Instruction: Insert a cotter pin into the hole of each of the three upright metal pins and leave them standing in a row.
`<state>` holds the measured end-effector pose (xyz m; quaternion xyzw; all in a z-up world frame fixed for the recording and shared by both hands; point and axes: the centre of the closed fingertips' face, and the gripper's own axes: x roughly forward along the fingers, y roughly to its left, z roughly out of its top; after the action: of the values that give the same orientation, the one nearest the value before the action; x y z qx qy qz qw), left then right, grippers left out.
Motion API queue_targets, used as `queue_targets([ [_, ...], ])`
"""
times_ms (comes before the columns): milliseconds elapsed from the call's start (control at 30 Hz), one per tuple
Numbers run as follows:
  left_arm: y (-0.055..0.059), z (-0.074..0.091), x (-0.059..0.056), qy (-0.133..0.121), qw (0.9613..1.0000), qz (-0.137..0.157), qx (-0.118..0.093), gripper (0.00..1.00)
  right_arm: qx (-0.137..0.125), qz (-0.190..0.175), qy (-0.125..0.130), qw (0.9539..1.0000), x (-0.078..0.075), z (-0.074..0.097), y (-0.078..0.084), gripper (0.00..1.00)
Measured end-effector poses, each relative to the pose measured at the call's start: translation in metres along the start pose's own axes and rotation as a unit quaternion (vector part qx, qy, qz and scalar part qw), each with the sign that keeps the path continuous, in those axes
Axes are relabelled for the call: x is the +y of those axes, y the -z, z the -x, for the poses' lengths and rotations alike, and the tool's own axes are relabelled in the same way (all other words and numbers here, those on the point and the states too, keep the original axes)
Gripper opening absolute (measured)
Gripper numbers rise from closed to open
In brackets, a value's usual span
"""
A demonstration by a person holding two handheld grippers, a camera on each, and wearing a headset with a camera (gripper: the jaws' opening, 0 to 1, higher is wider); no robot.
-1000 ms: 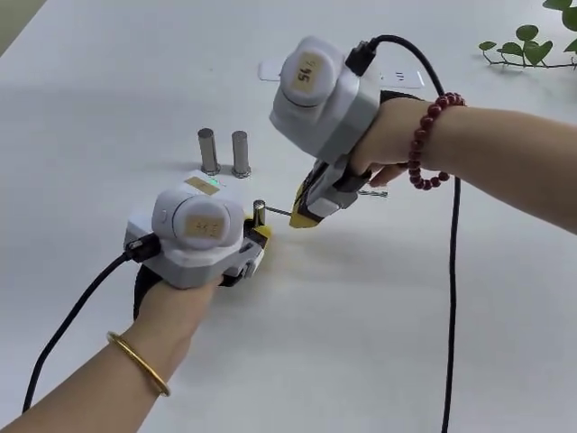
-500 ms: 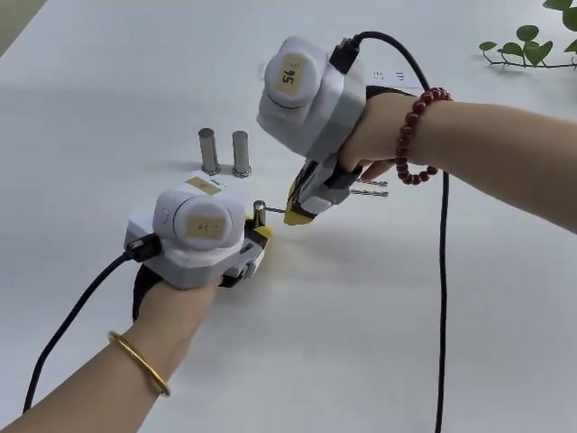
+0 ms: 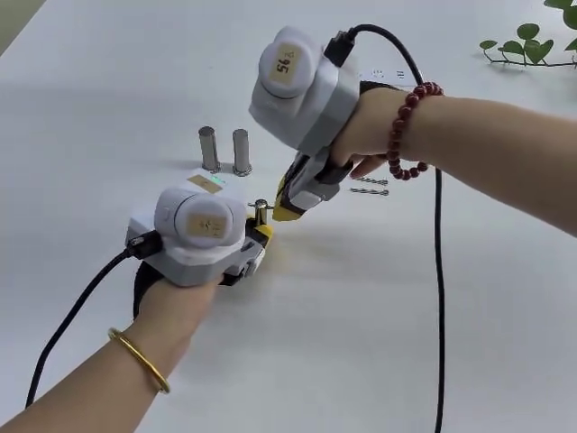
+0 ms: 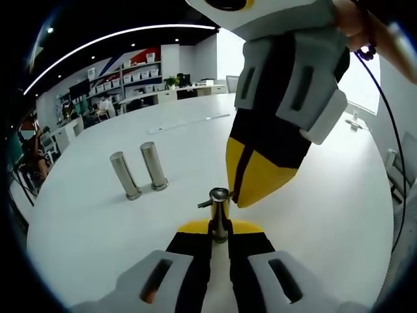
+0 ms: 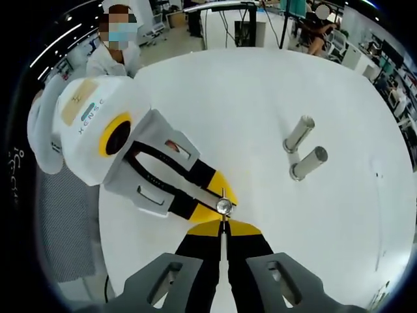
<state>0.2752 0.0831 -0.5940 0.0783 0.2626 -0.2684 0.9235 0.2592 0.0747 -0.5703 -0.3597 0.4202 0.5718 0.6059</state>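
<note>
Fingers of the left gripper (image 4: 219,231) are closed on the lower part of the held metal pin (image 4: 219,208), which stands upright on the white tabletop (image 3: 361,316) nearest the person. In the head view this left gripper (image 3: 259,233) sits low at centre-left, and the held metal pin (image 3: 260,213) rises just past its yellow tips. The right gripper (image 3: 281,213) slants down from the upper right, its tips almost touching the pin's top. In the right gripper view its fingers are shut on a thin cotter pin (image 5: 223,242) that points straight at the held metal pin (image 5: 225,207). From the left gripper view a short metal stub of the cotter pin (image 4: 204,204) pokes out of the pin's side opposite the right gripper (image 4: 251,186), just under the head. Farther back, two free metal pins (image 3: 208,149) (image 3: 241,152) stand upright, close together but apart, well clear of both grippers. To the right of them, near the right hand, spare cotter pins (image 3: 370,186) lie flat on the tabletop. A black cable (image 3: 439,298) trails from the right gripper toward the near edge. A leafy plant sprig (image 3: 527,45) lies at the far right corner.
</note>
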Motion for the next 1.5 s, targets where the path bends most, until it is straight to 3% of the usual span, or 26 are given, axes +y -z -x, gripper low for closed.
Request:
queue_targets([
  [100, 0.000, 0.000, 0.000, -0.002, 1.0000, 0.001, -0.001, 0.05, -0.005, 0.006, 0.002, 1.0000, 0.000, -0.001, -0.002, 0.00],
  [200, 0.000, 0.000, 0.000, -0.003, 1.0000, 0.000, -0.001, 0.05, -0.029, -0.005, -0.001, 0.9996, 0.001, -0.001, -0.008, 0.00],
  [367, 0.000, 0.000, 0.000, -0.008, 1.0000, 0.001, -0.005, 0.05, -0.027, -0.039, 0.004, 0.9989, 0.000, 0.003, 0.000, 0.08],
  [633, 0.000, 0.001, 0.000, -0.011, 0.9999, 0.003, -0.008, 0.05, -0.035, -0.032, 0.016, 0.9988, -0.002, 0.008, 0.001, 0.00],
  [1200, 0.000, 0.001, 0.000, -0.013, 0.9999, 0.003, -0.010, 0.05, -0.044, -0.030, 0.018, 0.9984, 0.000, 0.004, -0.006, 0.00],
  [1300, 0.000, 0.001, 0.000, -0.013, 0.9999, 0.003, -0.010, 0.05, -0.045, -0.055, 0.020, 0.9973, -0.001, 0.005, -0.003, 0.00],
  [1500, 0.000, 0.001, 0.000, -0.014, 0.9998, 0.004, -0.012, 0.05, -0.074, -0.106, 0.022, 0.9914, -0.002, 0.007, 0.001, 0.11],
])
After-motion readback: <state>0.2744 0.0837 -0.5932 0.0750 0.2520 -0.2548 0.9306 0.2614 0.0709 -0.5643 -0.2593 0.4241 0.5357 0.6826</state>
